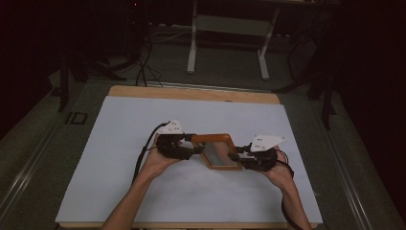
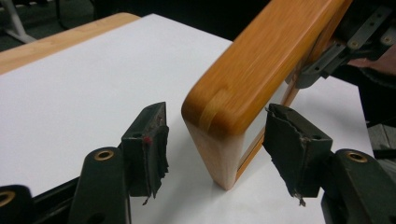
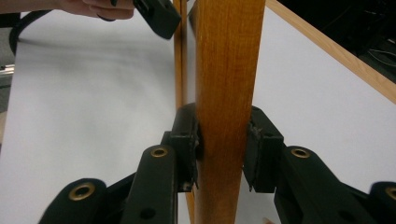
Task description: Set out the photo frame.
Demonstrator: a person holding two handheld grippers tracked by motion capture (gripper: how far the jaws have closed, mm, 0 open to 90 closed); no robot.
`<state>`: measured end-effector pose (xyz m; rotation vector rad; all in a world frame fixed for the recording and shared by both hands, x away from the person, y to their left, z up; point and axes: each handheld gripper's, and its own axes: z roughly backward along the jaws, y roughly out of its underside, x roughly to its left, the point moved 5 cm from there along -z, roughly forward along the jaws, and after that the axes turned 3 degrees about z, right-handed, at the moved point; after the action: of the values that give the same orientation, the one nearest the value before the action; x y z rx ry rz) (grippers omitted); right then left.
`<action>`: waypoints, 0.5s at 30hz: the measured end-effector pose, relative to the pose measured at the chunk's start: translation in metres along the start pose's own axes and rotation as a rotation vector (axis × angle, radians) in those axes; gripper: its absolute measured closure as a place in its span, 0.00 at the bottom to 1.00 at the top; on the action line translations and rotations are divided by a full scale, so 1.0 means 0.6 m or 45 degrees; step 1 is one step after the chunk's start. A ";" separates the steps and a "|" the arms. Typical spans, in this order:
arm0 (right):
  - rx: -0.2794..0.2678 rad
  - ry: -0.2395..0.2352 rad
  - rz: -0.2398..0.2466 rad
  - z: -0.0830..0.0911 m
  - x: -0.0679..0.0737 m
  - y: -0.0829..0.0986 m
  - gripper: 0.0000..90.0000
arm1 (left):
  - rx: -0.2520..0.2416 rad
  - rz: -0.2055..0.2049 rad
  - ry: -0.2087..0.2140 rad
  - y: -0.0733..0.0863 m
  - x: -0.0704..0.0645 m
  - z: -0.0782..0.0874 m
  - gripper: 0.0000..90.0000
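Progress looks half done to me: my right gripper (image 3: 223, 149) clamps the wooden frame (image 1: 218, 151), my left gripper (image 2: 224, 140) is wide around its corner, not yet closed.

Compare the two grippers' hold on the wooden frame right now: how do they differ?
The right gripper is shut on the wooden frame, pads pressed against both faces. The left gripper is open, its jaws straddling the frame's corner with a gap on each side. Both sit at opposite ends of the frame, above the white sheet.
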<state>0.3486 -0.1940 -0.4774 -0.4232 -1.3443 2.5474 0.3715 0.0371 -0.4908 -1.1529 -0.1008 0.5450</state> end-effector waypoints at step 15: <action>0.063 0.072 -0.038 0.011 -0.011 0.025 0.75 | 0.022 -0.026 0.018 0.000 -0.022 -0.047 0.59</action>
<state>0.3513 -0.2096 -0.4852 -0.4585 -1.2558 2.5193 0.3699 0.0073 -0.5002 -1.1377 -0.0959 0.5186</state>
